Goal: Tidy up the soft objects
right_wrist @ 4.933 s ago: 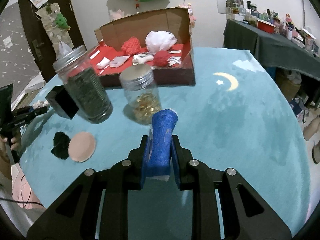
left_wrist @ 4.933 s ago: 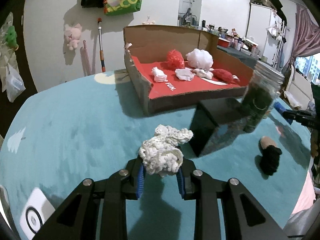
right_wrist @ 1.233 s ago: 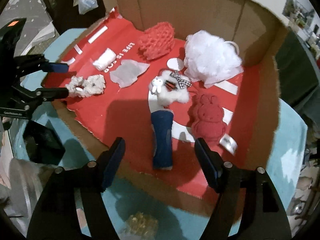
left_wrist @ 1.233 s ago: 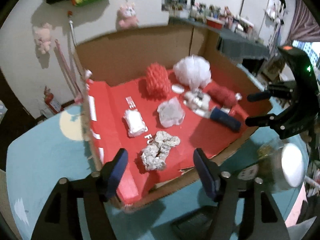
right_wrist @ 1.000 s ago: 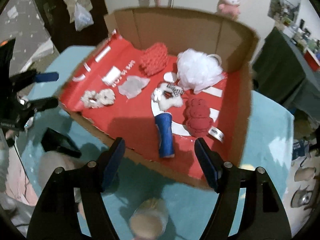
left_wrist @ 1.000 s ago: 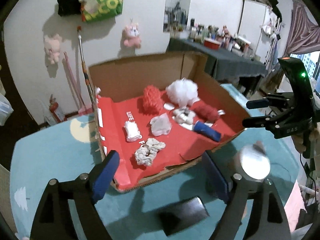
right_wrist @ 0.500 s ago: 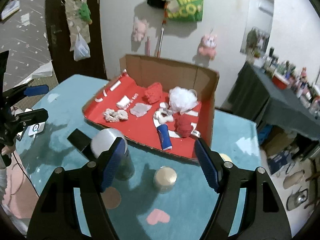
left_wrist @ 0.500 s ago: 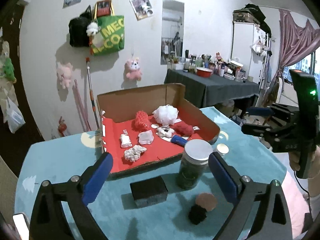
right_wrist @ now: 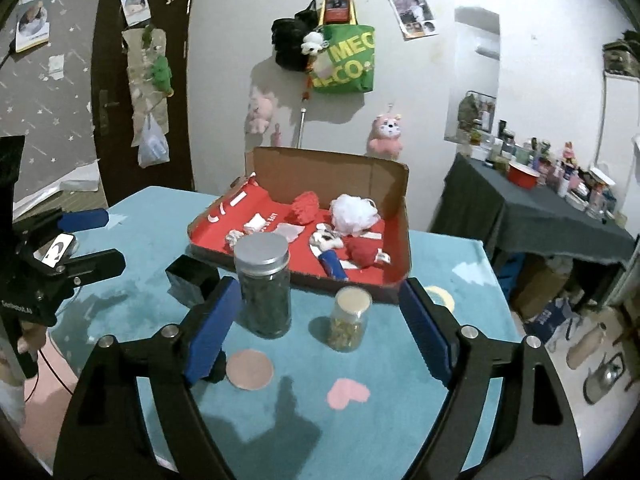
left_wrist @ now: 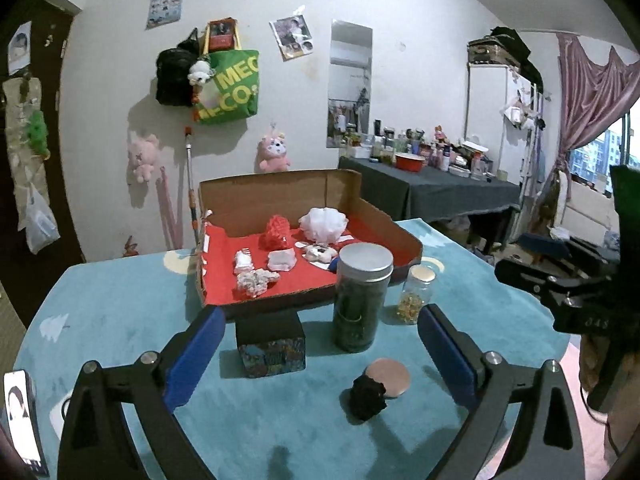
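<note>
A cardboard box with a red floor stands at the table's far side and holds soft things: a white crochet scrunchie, a red sponge, a white pouf and a blue roll. A black soft ball and a tan round pad lie on the teal table in front. My left gripper is open and empty, high above the near table. My right gripper is open and empty too; the box also shows in its view.
A tall jar of dark contents, a small jar and a black box stand between me and the cardboard box. A phone lies at the table's left edge. The teal cloth covers the round table.
Both grippers let go of the scrunchie and the blue roll in the box, then pulled back and up, open. The box now lies farther away behind the jars.
</note>
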The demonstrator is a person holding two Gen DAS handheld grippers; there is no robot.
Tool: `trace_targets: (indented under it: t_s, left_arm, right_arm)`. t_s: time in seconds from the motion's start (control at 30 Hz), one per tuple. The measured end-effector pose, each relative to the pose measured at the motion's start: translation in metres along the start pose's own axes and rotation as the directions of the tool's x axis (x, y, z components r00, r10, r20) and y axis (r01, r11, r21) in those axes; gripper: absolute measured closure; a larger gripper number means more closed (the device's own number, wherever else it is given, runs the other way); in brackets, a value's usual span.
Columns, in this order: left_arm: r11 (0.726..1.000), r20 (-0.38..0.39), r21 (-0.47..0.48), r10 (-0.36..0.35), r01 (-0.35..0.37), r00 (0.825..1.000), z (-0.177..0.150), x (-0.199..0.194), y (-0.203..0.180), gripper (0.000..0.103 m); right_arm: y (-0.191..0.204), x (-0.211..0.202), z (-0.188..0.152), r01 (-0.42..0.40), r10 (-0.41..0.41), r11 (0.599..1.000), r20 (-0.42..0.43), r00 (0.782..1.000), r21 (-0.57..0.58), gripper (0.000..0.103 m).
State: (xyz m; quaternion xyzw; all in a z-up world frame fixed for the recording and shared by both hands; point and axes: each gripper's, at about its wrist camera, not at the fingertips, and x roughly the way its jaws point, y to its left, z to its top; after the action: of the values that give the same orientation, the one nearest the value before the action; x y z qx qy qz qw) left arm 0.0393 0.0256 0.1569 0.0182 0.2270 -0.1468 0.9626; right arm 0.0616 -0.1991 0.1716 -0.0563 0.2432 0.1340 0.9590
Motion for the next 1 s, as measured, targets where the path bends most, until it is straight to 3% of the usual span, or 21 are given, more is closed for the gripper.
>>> trace_targets:
  t_s: [0.27,0.53,1.0]
  left_arm:
    - [1.000,-0.014,-0.019,0.023,-0.024,1.000,-0.029,0.010,-0.007,0.004]
    - [0.999,-0.083,-0.043,0.029,-0.033,0.996,-0.061,0.032,-0.010,0.004]
    - [0.996,-0.247,-0.087,-0.035,0.014,0.968,-0.090,0.072,-0.007,0.004]
  right_arm:
    - [0.004,0.000,-0.036,0.042,-0.043,0.997,0.020,0.999,0.061,0.020]
    - [0.010,0.022,-0.071,0.080,-0.078,0.993,-0.029,0.997,0.082,0.020]
    - [-0.003,0.055,-0.109,0.083,-0.060,0.985,-0.147,0.987,0.153,0.020]
